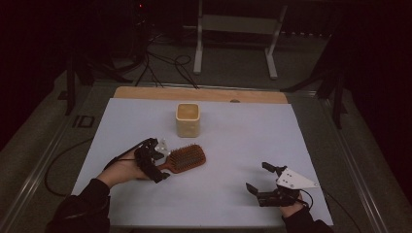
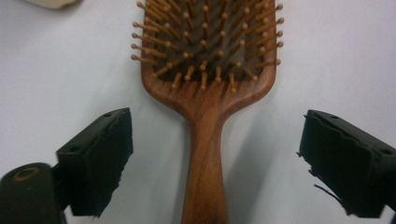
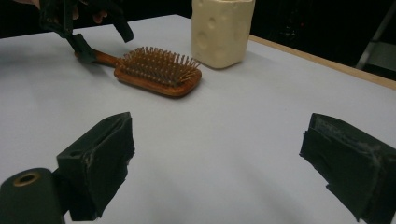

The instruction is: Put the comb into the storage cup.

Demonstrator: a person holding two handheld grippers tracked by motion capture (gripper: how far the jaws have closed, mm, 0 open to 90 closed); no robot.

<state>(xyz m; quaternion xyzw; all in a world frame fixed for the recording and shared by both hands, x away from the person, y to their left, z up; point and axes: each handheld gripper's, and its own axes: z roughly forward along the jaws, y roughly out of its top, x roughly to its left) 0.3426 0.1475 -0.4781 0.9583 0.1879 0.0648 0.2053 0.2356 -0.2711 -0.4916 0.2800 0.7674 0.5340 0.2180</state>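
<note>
Hairbrush is the thing your left gripper is set up for: it lies bristles up on the white table cover, left of the middle and nearer your edge of the table than the cream holder, which stands just beyond it toward the far edge. Its long axis runs roughly along the table's width, the paddle toward the middle and the handle pointing to the left edge, straight at your left hand.

In the left gripper view the handle runs up the gap between the two black jaws, which stand spread on either side with bare cover showing between each pad and the wood; nothing is pinched yet. I judge that the coming move turns on this: the jaws straddle the handle across its width, so closing should catch it near the neck.

Your right gripper rests near the right end of your edge, well apart from the brush, jaws spread on nothing.

The end of the handle is cut off at the bottom of the left gripper view, and in the high view your gripper covers it. Whether the jaw tips touch the cover I cannot tell. The room is dim.
</note>
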